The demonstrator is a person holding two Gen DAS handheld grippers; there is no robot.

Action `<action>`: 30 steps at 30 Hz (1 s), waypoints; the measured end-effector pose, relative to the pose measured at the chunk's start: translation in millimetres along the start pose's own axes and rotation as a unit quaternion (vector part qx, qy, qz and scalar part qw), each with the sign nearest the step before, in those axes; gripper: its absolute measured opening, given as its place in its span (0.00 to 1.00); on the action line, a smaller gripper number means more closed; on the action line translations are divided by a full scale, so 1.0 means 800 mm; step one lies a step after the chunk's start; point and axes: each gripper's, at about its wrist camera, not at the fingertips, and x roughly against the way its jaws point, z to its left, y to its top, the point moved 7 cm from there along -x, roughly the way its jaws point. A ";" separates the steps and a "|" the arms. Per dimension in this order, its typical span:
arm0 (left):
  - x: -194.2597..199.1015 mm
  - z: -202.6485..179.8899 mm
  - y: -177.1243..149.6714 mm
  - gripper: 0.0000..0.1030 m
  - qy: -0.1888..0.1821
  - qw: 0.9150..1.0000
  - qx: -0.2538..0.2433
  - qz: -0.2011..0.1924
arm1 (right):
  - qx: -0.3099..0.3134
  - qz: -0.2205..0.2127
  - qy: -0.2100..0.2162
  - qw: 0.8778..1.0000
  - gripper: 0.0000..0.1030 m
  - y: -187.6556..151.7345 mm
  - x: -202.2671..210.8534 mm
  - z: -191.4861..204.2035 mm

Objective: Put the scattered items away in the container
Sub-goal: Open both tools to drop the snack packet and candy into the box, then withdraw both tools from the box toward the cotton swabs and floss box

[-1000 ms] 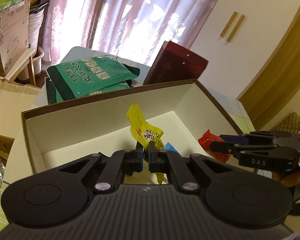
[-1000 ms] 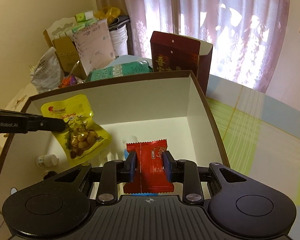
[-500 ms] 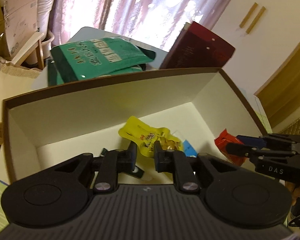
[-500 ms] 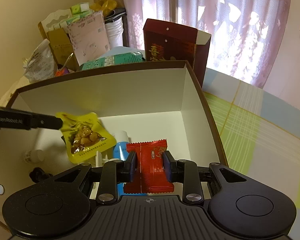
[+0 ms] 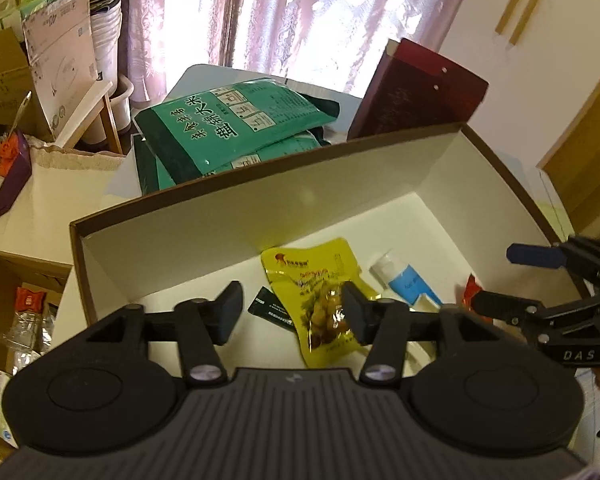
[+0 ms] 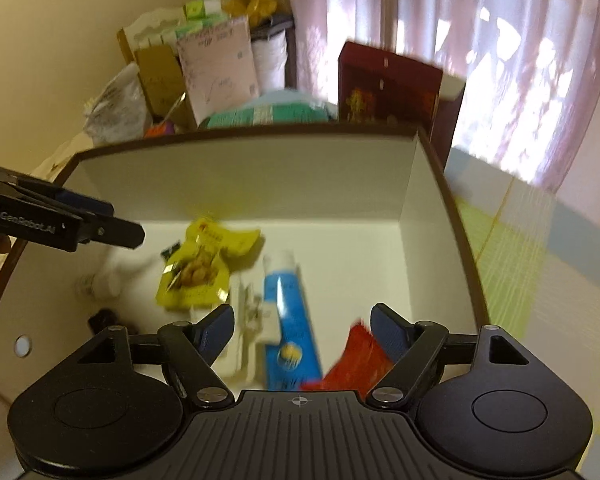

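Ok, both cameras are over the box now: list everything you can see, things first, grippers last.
cardboard box: one, brown outside, white inside, on the table.
yellow snack pouch: one, on the box floor.
blue tube: one, white cap, box floor beside the pouch.
red packet: one, in the box, at the right side.
small white bottle: one, box floor, blurred.
green bags: at least two, stacked behind the box.
dark red carton: one, upright behind the box.
left gripper: black, jaws just opened, nothing held.
right gripper: black, blue pads, jaws just opened, nothing held.
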 end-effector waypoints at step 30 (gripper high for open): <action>0.089 -0.054 -0.056 0.84 0.042 0.998 -0.054 -0.005 | 0.001 -0.005 -0.042 0.999 1.00 -0.036 0.085 0.039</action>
